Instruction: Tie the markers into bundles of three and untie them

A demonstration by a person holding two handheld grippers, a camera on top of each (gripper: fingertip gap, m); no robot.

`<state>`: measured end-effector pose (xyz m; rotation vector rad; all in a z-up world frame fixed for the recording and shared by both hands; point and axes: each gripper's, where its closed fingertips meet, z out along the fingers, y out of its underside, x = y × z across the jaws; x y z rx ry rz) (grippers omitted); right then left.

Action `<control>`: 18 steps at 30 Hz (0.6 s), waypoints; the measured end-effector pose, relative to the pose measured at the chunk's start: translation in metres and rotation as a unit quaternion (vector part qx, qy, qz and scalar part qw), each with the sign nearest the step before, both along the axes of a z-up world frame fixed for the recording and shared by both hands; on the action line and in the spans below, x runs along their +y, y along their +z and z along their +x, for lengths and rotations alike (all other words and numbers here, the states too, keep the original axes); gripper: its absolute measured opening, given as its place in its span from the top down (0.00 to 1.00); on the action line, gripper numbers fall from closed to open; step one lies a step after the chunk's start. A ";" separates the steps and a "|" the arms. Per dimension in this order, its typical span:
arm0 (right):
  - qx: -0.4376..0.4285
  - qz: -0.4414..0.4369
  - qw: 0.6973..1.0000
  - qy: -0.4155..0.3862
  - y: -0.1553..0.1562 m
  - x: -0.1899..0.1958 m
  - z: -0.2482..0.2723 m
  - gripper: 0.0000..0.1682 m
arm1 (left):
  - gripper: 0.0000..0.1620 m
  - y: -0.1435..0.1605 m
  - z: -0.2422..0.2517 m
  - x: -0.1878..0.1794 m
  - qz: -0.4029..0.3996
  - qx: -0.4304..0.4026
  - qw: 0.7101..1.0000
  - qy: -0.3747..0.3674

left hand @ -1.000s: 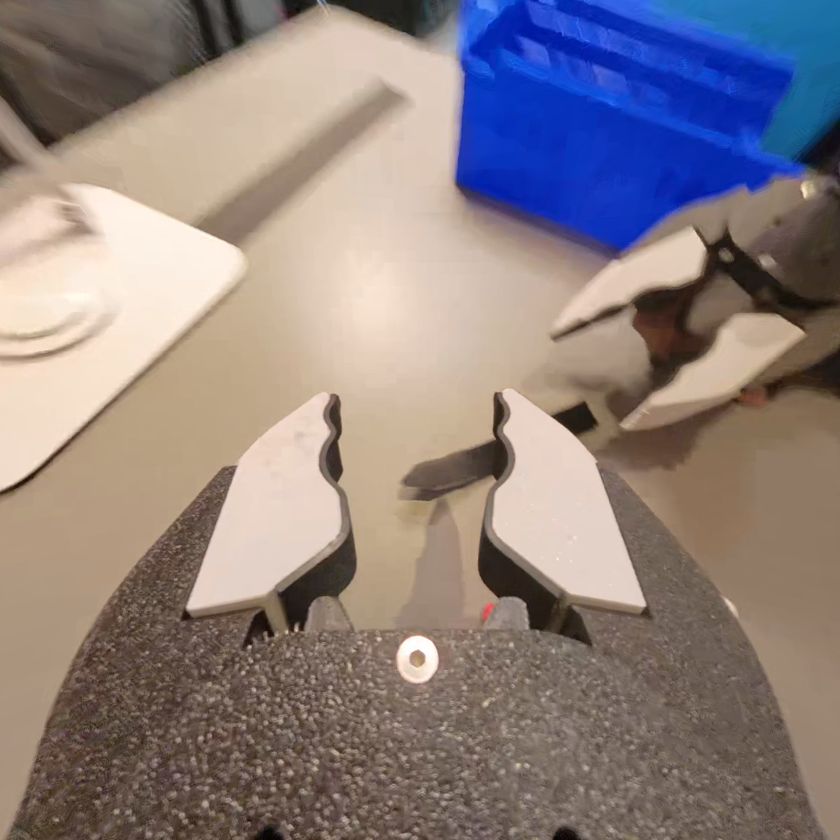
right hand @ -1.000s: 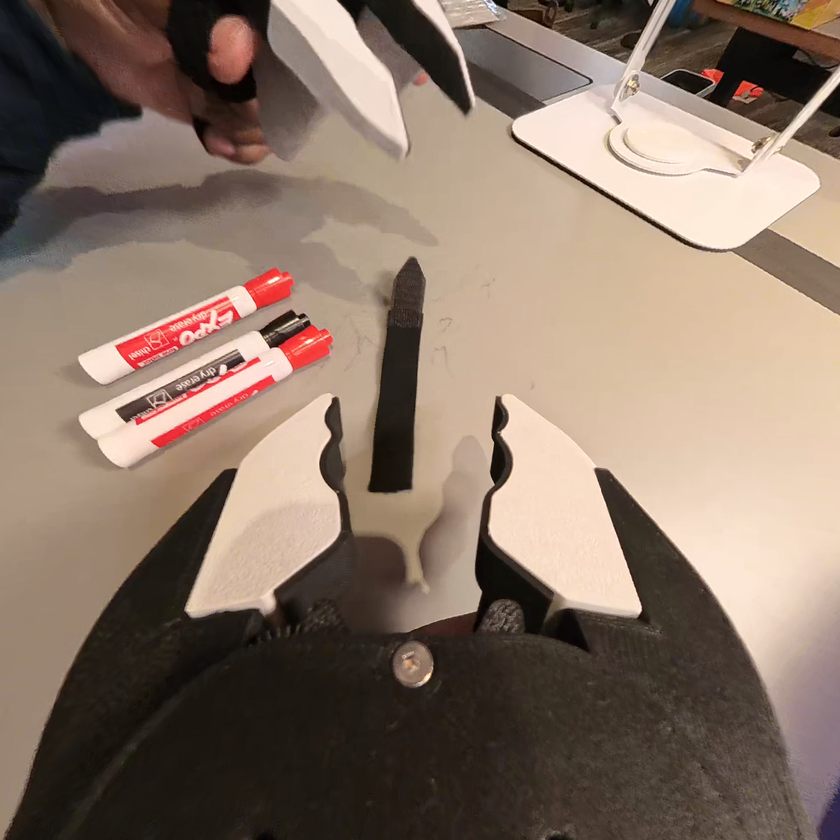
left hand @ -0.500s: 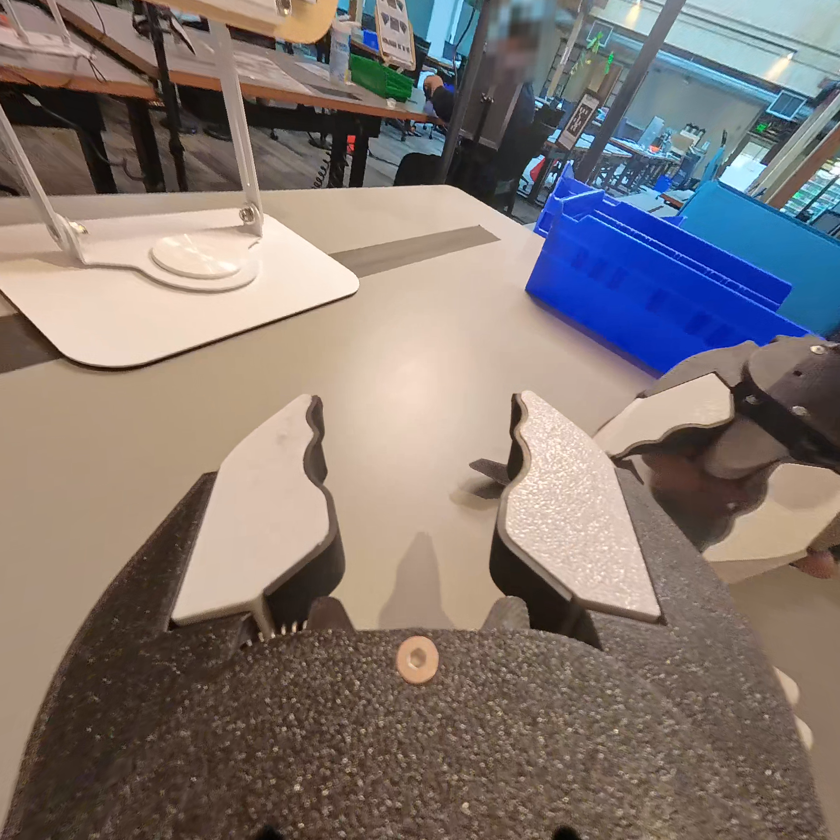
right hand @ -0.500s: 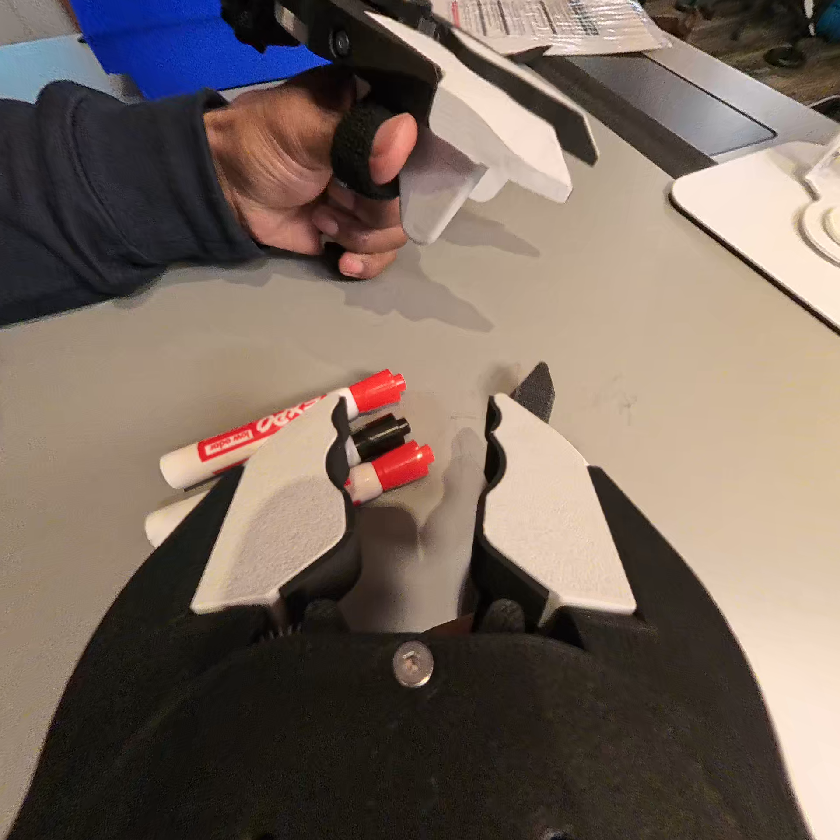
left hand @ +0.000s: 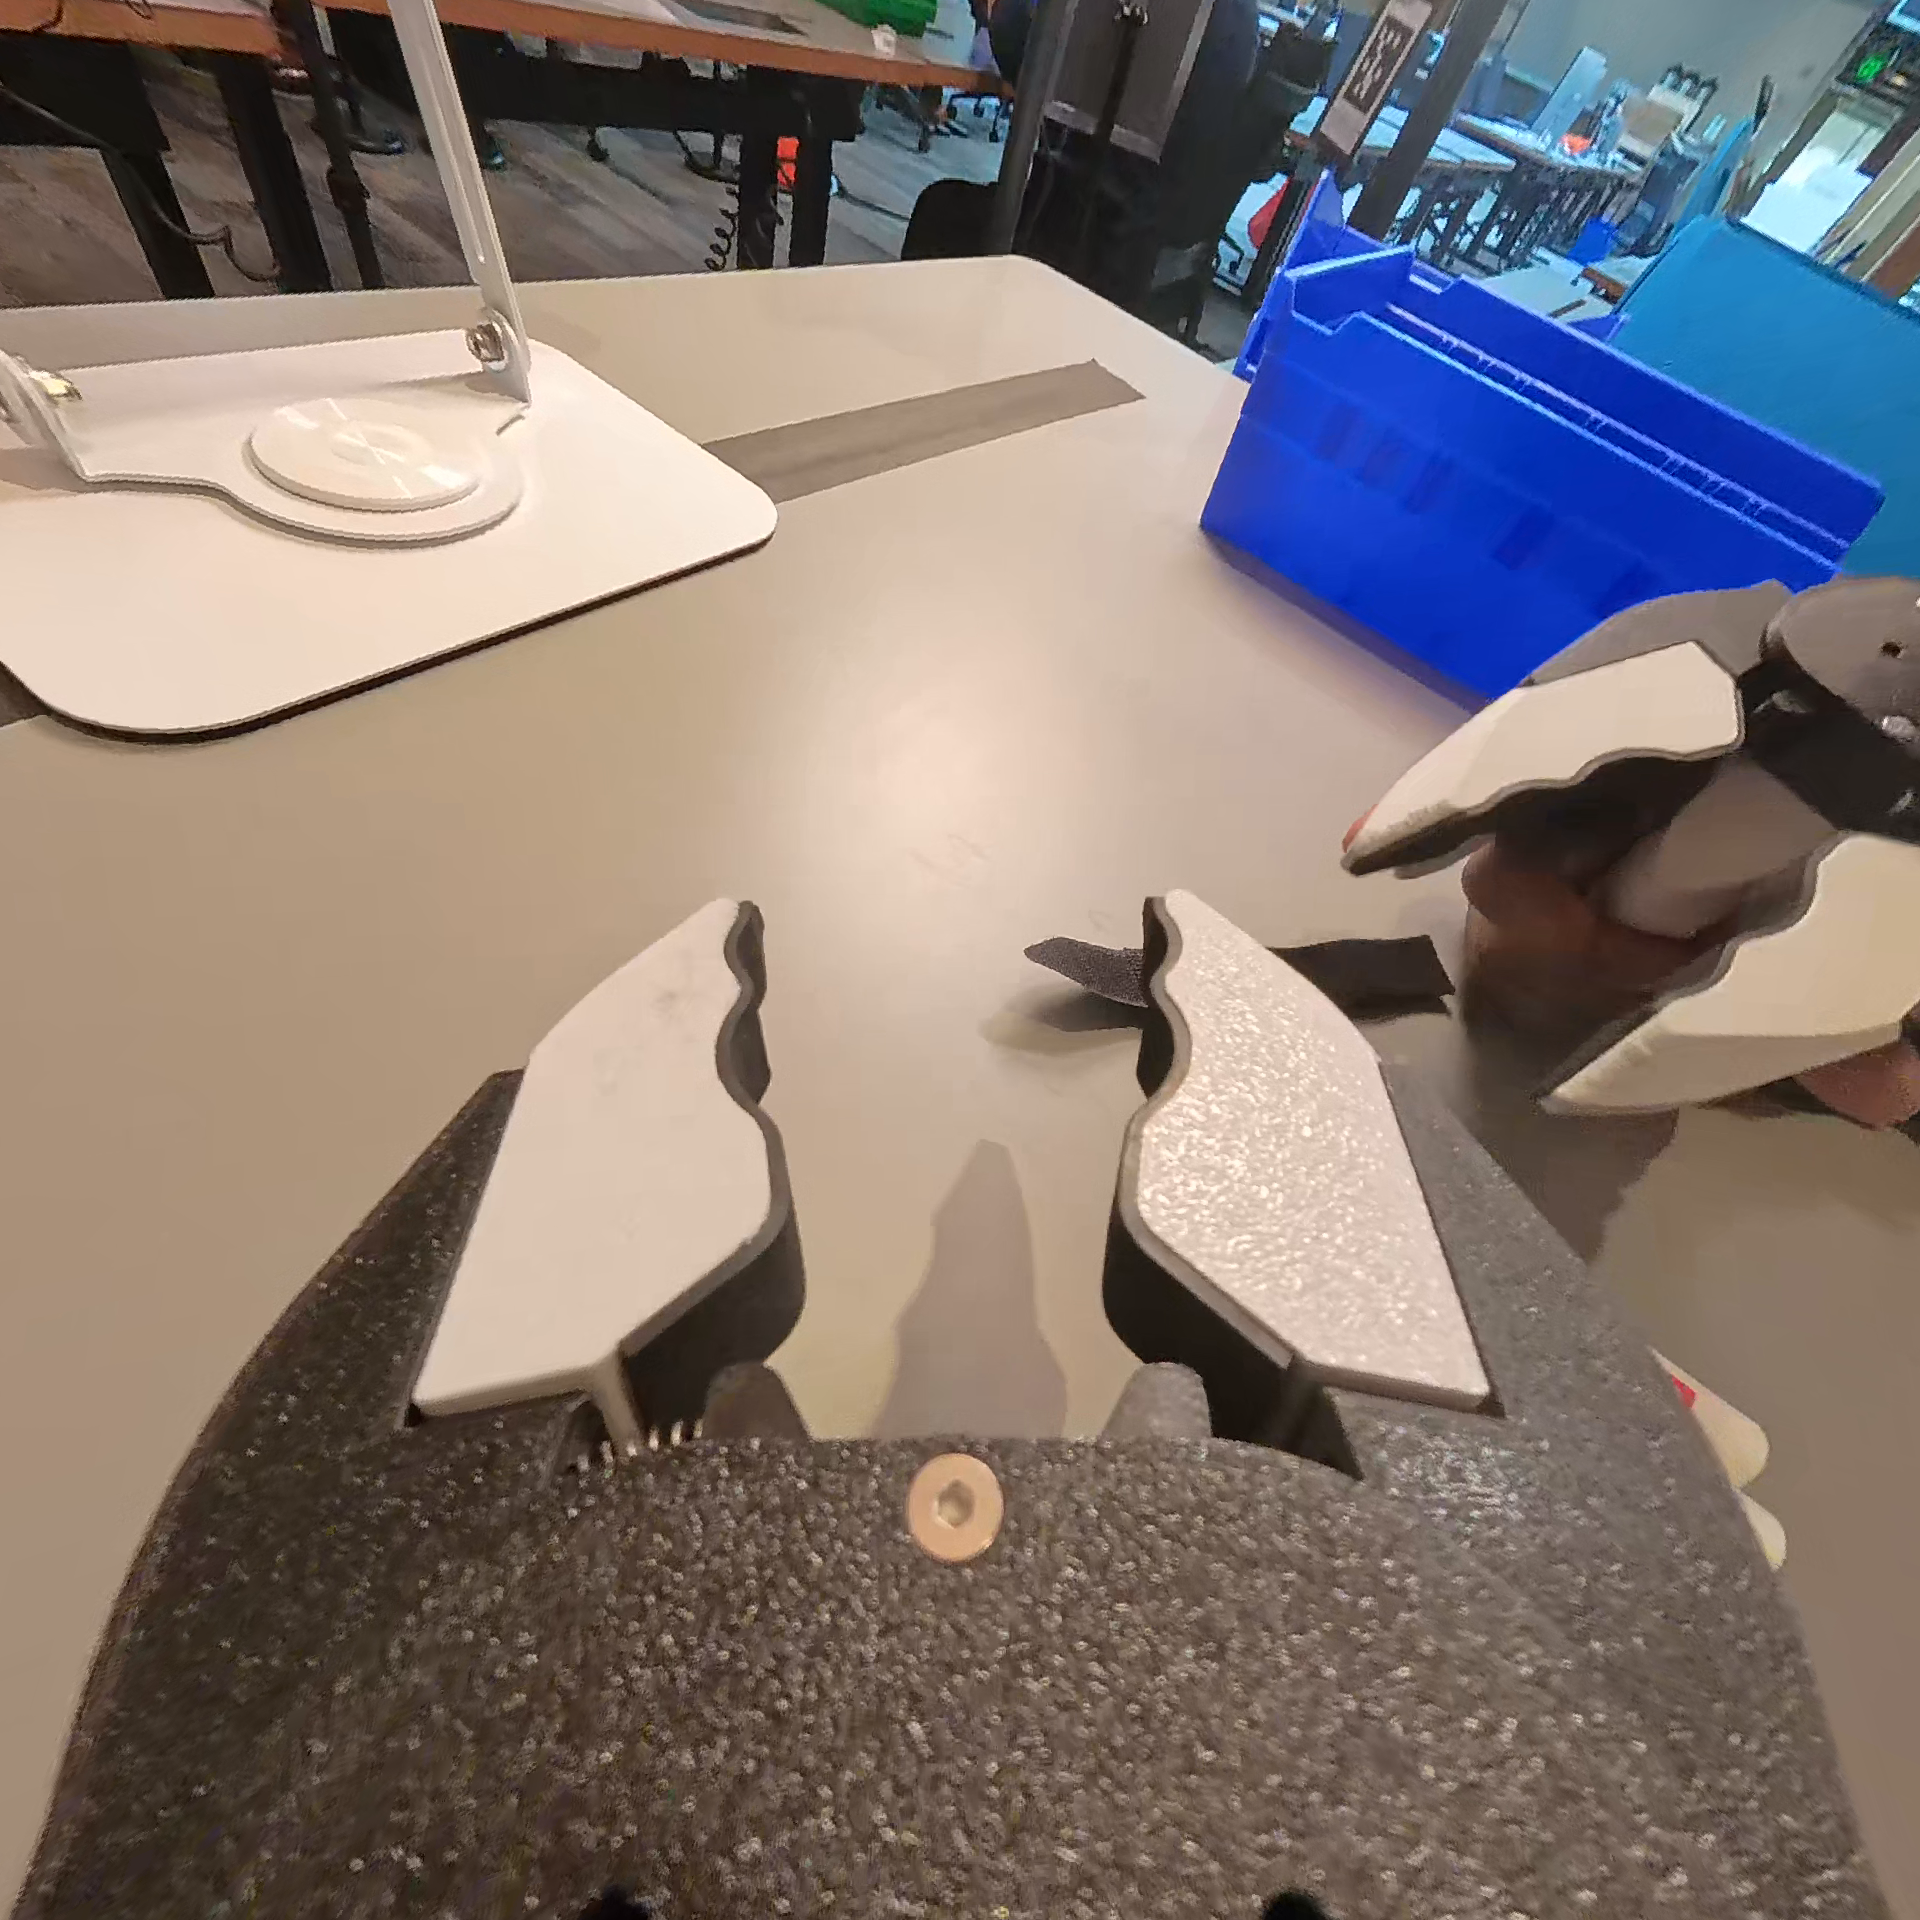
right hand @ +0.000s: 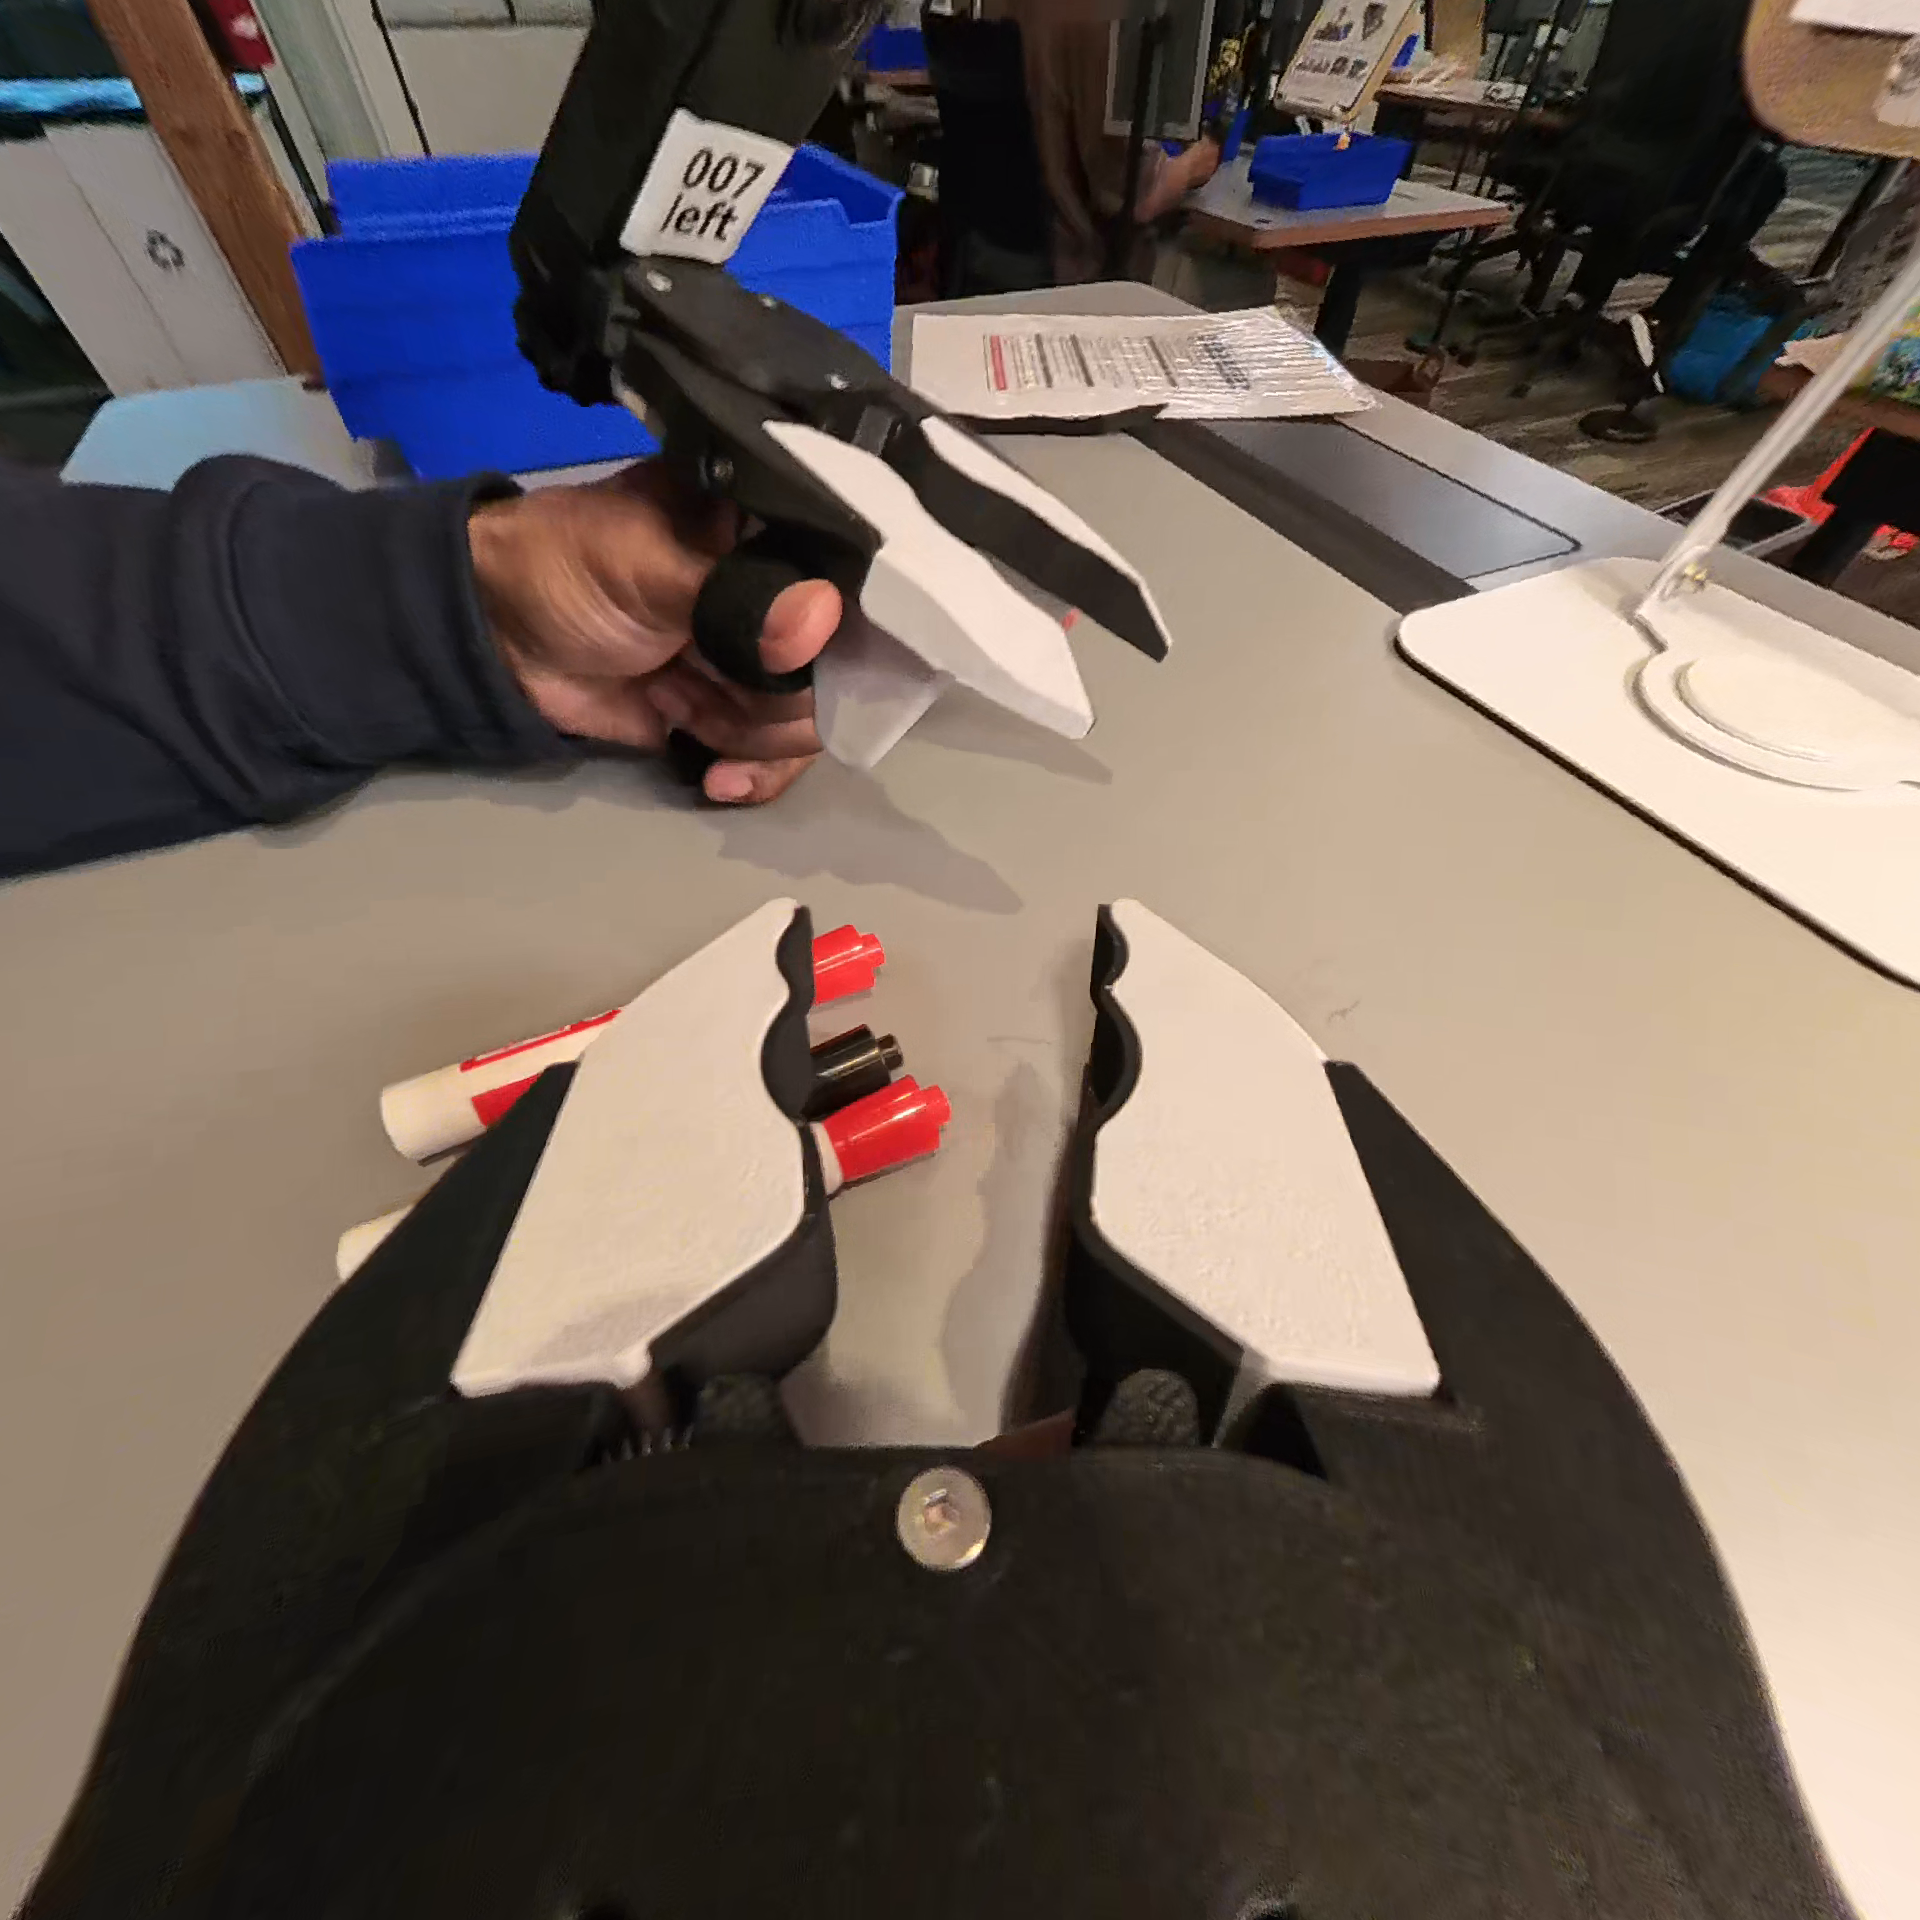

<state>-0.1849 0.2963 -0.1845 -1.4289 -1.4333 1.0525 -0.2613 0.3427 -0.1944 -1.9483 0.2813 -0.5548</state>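
Markers: three, two red-capped and one black-capped, lying loose side by side on the table, partly hidden under the right gripper.
Strap: black, lying flat on the table, wrapping nothing.
Right gripper: hovering over the markers, fingers spread wide, gripping nothing.
Left gripper: fingers spread wide, empty, pointing near the strap's tip.
Progress: no bundle standing tied; whether tying or untying comes next is not showing.
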 end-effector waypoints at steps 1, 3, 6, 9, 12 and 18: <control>0.008 -0.012 1.000 -0.003 0.002 0.003 0.001 0.70 | 0.57 -0.001 0.000 0.000 -0.003 0.002 1.000 0.000; 0.024 -0.035 0.999 -0.012 0.006 0.008 0.004 0.70 | 0.57 -0.003 0.000 0.001 -0.009 0.004 1.000 0.002; 0.044 -0.058 0.997 -0.023 0.011 0.015 0.008 0.71 | 0.58 -0.005 0.000 0.002 -0.016 0.002 1.000 0.003; 0.051 -0.061 0.996 -0.028 0.012 0.017 0.009 0.71 | 0.59 -0.006 -0.001 0.003 -0.022 -0.004 1.000 0.003; 0.053 -0.050 0.997 -0.028 0.013 0.016 0.009 0.71 | 0.59 -0.009 0.000 0.004 -0.032 -0.007 0.999 -0.001; 0.060 -0.060 0.996 -0.030 0.015 0.018 0.011 0.71 | 0.59 -0.011 0.001 0.003 -0.037 -0.004 0.999 -0.003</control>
